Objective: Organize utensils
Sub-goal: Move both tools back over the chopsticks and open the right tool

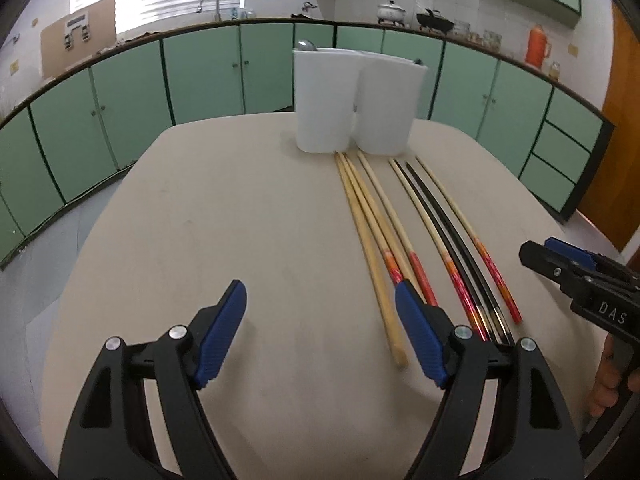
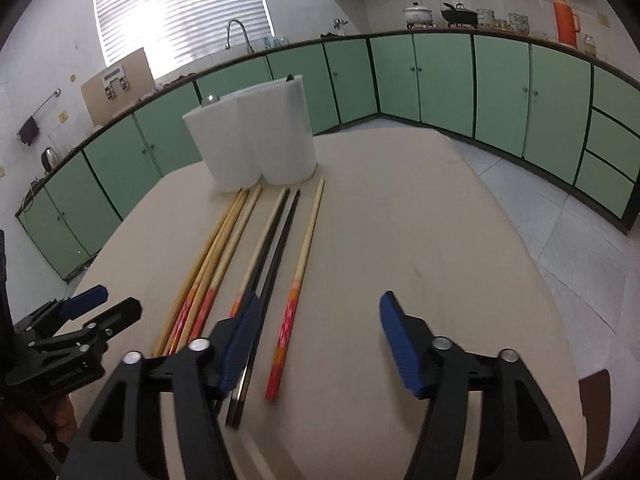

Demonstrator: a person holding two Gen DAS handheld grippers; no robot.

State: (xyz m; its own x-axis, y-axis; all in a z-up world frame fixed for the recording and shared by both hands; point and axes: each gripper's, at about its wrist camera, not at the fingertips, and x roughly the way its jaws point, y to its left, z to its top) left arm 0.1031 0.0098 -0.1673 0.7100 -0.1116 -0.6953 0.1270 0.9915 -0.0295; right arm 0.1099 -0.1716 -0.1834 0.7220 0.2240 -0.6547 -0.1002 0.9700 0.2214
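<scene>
**Chopsticks laid out, both grippers empty above the surface**

Seven chopsticks [image 1: 404,236] lie side by side on the beige surface [image 1: 224,224], narrow ends near the two white cups [image 1: 352,104], painted ends toward you. They look light, stiff and slick: expect them to roll or skate when pinched. The thick painted end is probably the best place to take hold. Your left gripper [image 1: 320,332] hangs wide open and holds nothing, its right pad above the leftmost sticks. Your right gripper [image 2: 316,344] is partly open, also empty, with one red-ended stick [image 2: 298,288] lying between its jaws. Green cabinets [image 2: 440,80] ring the kitchen beyond.
</scene>
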